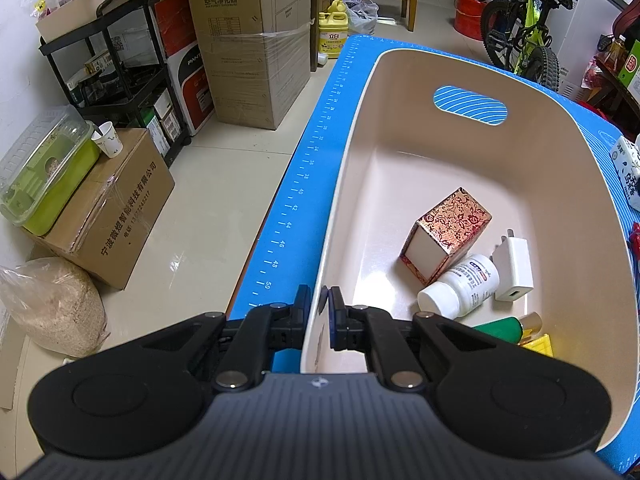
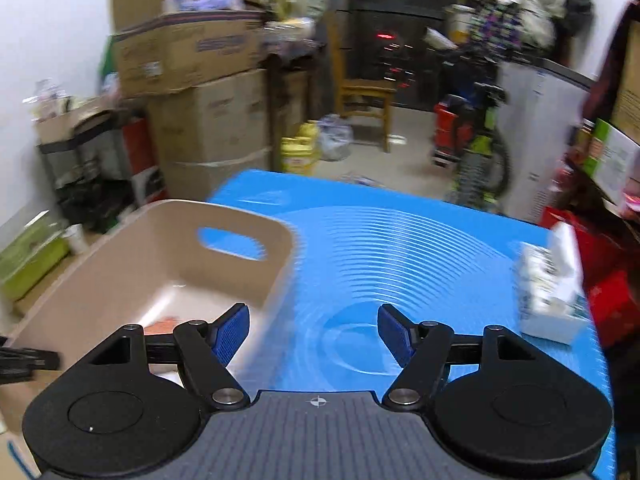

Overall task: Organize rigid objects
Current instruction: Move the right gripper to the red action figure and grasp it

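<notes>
A beige plastic bin [image 1: 400, 120] stands on the blue mat [image 1: 320, 140]. In it lie a red-gold patterned box [image 1: 448, 234], a white pill bottle [image 1: 460, 286], a white charger plug [image 1: 514, 270], a green bottle with a gold cap [image 1: 506, 326] and a yellow item [image 1: 538, 346]. My left gripper [image 1: 318, 312] is shut on the bin's near left rim. My right gripper [image 2: 314, 332] is open and empty above the mat, right of the bin [image 2: 160, 240]. The right wrist view is blurred.
A white tissue pack [image 2: 550, 284] lies on the mat's right side; it also shows in the left wrist view [image 1: 628, 168]. Cardboard boxes [image 1: 248, 40], a black shelf cart [image 1: 116, 68], a wooden chair [image 2: 364, 96] and a bicycle [image 1: 528, 24] stand on the floor beyond the table.
</notes>
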{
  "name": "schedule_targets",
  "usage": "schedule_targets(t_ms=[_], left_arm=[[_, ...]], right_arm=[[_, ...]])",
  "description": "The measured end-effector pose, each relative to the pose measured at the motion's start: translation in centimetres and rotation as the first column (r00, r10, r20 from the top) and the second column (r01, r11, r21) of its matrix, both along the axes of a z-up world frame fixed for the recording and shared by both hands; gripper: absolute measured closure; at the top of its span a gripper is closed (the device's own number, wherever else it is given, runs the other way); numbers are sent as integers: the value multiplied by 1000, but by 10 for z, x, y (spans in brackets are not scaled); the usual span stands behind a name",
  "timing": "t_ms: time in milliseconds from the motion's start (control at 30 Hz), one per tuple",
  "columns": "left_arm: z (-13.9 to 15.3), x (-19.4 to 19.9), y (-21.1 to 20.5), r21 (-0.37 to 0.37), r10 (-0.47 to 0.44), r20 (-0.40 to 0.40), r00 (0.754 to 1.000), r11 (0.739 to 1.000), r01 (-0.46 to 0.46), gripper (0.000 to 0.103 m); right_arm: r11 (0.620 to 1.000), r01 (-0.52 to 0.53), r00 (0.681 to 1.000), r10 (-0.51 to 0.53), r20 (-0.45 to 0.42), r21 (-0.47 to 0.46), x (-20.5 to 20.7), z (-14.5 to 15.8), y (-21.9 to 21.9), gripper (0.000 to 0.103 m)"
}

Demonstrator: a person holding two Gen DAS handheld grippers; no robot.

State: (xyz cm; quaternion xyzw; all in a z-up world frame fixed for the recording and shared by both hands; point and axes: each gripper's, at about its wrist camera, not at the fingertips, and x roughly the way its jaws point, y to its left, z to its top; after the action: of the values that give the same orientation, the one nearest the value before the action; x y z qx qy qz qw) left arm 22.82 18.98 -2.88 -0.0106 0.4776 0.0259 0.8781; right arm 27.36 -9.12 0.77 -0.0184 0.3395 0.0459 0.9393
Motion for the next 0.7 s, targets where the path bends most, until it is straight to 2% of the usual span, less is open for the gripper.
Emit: schedule_targets(t_ms=[267, 433, 700], left_arm=[[0, 0, 1, 0, 1, 0, 1000, 1000, -1, 92], [0, 0, 1, 0, 1, 0, 1000, 1000, -1, 92], [0, 0, 0, 0, 1, 0, 1000, 1000, -1, 92]], right_arm=[[980, 176, 982, -181, -48, -92, 11, -42, -65, 27], [961, 225, 967, -241, -82, -163, 15, -70, -89, 27], [938, 298, 935, -324, -146, -176, 22, -103, -117, 27]])
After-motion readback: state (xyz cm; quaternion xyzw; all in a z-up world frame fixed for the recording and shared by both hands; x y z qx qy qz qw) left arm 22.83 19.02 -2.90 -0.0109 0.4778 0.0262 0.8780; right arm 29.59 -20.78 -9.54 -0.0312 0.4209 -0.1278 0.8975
